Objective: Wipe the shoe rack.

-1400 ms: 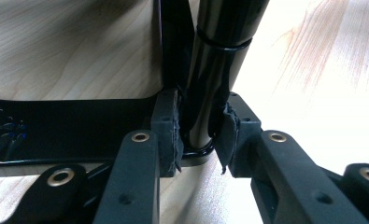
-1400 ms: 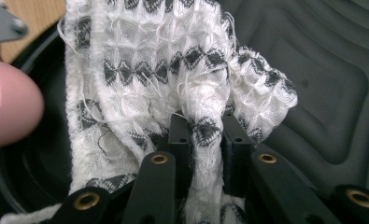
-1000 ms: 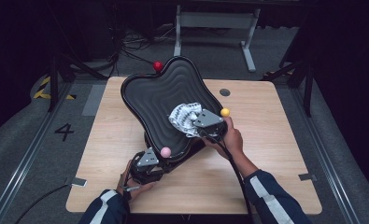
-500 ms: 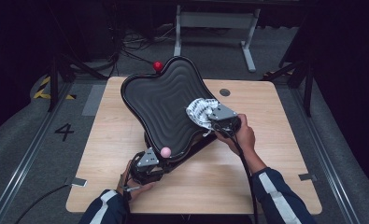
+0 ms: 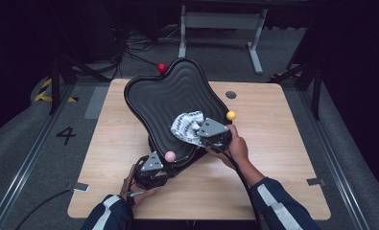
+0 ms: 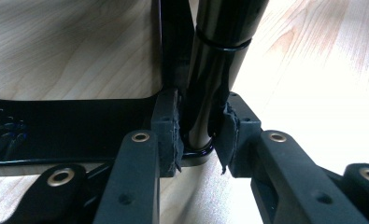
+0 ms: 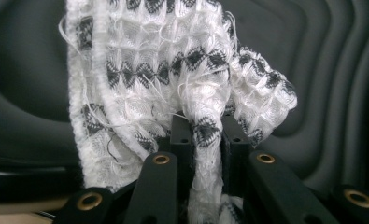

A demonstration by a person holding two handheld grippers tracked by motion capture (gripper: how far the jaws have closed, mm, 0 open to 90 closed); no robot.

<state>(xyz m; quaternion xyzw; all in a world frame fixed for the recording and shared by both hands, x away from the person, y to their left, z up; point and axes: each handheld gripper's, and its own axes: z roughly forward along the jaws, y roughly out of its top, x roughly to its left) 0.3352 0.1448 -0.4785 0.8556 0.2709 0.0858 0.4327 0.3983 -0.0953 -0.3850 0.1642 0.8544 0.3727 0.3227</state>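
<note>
A big black glossy tray with a wavy outline and ridged inside is standing tilted on the light wooden tabletop, its low edge near the front edge of the tabletop and its high edge toward the back edge. The left gripper is holding the tray's black round leg tightly between its jaws at the low edge. The right gripper is pinching a white knitted cloth with black zigzag pattern and loose fluffy threads, which is lying crumpled against the tray's ridged inside, near its right edge.
</note>
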